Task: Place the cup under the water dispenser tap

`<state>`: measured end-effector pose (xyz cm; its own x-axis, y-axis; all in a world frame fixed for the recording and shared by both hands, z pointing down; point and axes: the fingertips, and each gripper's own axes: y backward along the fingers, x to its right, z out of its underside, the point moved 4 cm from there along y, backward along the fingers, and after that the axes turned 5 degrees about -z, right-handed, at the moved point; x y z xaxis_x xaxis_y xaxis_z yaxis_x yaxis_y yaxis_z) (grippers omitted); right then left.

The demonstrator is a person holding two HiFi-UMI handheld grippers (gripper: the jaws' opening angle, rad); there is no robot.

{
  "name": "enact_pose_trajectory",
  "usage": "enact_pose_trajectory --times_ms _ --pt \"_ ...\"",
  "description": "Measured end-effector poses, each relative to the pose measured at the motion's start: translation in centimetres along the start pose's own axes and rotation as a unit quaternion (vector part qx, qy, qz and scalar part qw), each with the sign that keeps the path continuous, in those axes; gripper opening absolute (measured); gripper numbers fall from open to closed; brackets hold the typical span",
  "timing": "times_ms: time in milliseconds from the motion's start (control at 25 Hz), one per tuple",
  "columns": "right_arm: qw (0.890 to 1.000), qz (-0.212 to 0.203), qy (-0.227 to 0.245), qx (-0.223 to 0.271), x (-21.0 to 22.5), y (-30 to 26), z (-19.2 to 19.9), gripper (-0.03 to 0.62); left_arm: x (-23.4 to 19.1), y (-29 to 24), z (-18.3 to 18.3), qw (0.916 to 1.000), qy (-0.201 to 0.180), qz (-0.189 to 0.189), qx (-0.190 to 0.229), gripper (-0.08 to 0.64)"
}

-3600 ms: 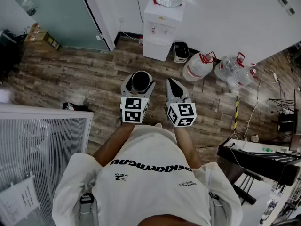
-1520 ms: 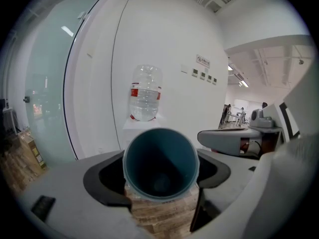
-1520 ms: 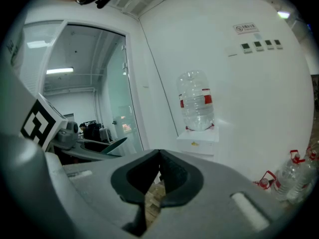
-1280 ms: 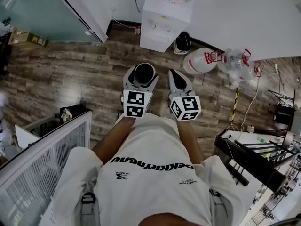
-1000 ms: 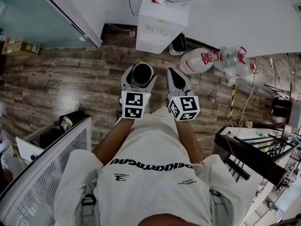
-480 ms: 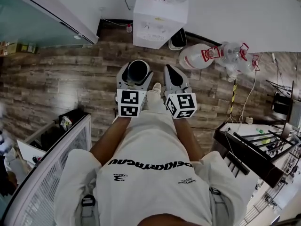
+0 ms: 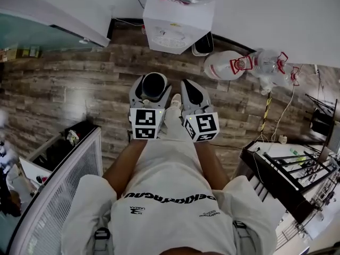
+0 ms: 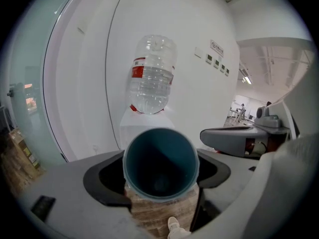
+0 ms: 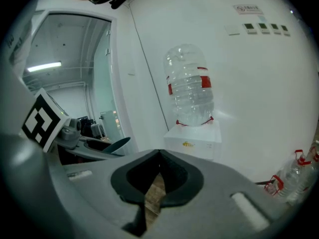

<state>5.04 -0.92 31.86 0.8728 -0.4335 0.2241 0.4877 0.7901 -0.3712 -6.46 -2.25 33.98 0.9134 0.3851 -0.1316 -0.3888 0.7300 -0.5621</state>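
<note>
A dark teal cup (image 8: 160, 163) sits upright between the jaws of my left gripper (image 7: 150, 85), which is shut on its sides; its mouth is empty. The white water dispenser (image 7: 172, 28), with a clear bottle (image 8: 152, 73) upside down on top, stands against the wall ahead of both grippers, some way off. The cup (image 7: 153, 86) is over the wooden floor, short of the dispenser. My right gripper (image 7: 192, 92) hangs beside the left one, shut with nothing in it. The dispenser (image 9: 195, 138) also shows in the right gripper view. Its taps are too small to make out.
Spare water bottles (image 7: 227, 65) lie on the floor right of the dispenser, and a black bin (image 7: 202, 44) stands beside it. A white wire rack (image 7: 58, 195) is at the near left, a black stand (image 7: 281, 174) at the right. A glass door (image 7: 37, 25) is at the far left.
The person has walked forward, so the dispenser is nearer and larger at the top of the head view. Both grippers have sunk a little. The cup stays in the left gripper.
</note>
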Motion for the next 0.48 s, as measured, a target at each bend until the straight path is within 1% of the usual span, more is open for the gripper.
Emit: enact_pose_trajectory --times_ms 200,480 --pt "1.0 -0.003 -0.014 -0.001 2.5 -2.2 1.1 0.0 -0.6 -3.8 0.4 0.9999 -0.003 -0.012 -0.01 0.37" --pt "1.0 0.001 -0.027 0.004 5.0 -4.4 2.6 0.0 -1.6 -7.1 1.1 0.9995 0.007 -0.027 -0.013 0.37"
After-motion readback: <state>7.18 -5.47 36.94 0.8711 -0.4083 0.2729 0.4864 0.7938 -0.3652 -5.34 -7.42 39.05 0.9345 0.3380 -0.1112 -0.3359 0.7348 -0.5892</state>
